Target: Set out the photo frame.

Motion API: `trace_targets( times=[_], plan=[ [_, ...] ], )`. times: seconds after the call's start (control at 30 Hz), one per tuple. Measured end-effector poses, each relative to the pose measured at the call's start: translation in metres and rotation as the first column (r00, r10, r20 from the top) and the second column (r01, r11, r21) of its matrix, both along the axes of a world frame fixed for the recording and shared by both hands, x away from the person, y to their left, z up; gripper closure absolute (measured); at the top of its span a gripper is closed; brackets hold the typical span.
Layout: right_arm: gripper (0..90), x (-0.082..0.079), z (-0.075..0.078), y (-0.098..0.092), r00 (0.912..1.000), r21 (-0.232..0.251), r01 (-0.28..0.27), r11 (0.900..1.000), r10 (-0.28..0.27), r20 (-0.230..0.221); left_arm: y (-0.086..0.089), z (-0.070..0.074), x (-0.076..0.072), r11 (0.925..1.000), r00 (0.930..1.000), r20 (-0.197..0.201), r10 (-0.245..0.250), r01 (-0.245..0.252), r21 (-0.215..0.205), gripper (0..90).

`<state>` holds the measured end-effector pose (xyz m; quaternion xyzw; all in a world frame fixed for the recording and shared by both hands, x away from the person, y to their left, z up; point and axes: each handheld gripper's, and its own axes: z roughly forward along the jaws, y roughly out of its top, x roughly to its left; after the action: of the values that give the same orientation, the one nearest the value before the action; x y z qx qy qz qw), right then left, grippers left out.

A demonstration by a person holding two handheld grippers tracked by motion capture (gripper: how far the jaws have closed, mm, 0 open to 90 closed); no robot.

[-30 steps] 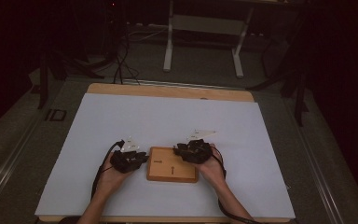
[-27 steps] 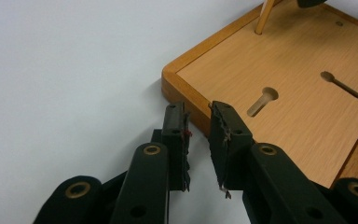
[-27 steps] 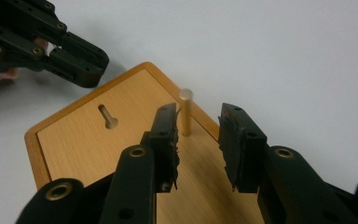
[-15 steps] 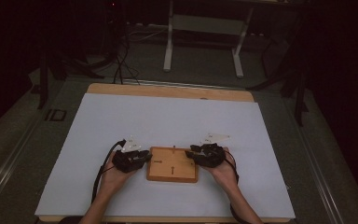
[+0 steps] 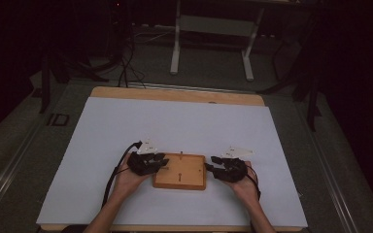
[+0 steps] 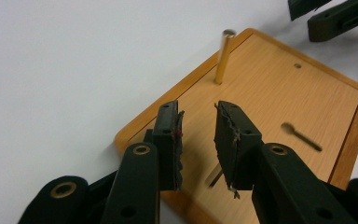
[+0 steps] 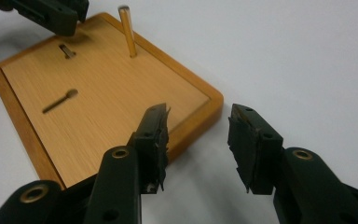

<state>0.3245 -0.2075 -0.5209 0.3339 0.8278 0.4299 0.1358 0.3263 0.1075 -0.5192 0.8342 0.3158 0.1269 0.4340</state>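
Wooden board [image 5: 180,171] on table [image 5: 184,121] near front edge; peg [image 6: 224,56] upright at board's far edge

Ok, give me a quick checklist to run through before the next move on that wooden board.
1. Wooden board lies flat on the white table cover: ok.
2. Brass peg stands upright in the board near its far edge: ok.
3. Left gripper holds nothing: ok. Its jaws have just been opening and stand apart over the board's corner.
4. Right gripper holds nothing: ok. Its jaws have just been opening, one over the board's edge, one over the cover.
5. Grippers sit apart, one at each end of the board: ok.
6. Whether any jaw tip touches the board: cannot tell.
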Motion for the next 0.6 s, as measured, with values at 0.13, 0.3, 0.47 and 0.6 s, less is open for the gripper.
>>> trace_targets(
  times=[0.13,0.3,0.47,0.6],
  plan=[
    [56.3,0.000,-0.002,-0.003,1.0000,0.000,0.001,1.000,-0.001,-0.001,-0.009,0.003,0.004,0.9997,0.9997,0.008,-0.022,0.022,0.009,70.2],
    [56.3,0.000,-0.003,-0.003,1.0000,-0.004,-0.004,1.000,0.004,0.001,-0.017,0.004,0.011,0.9991,0.9992,0.010,-0.039,0.038,0.017,70.6],
    [55.8,-0.001,-0.004,-0.002,0.9998,-0.008,-0.017,1.000,0.017,0.000,-0.025,0.003,0.016,0.9984,0.9985,0.008,-0.053,0.053,0.021,71.7],
    [55.3,-0.002,-0.004,-0.002,0.9997,-0.006,-0.022,1.000,0.023,0.003,-0.032,0.002,0.020,0.9978,0.9980,0.007,-0.064,0.063,0.020,73.6]
  ],
)
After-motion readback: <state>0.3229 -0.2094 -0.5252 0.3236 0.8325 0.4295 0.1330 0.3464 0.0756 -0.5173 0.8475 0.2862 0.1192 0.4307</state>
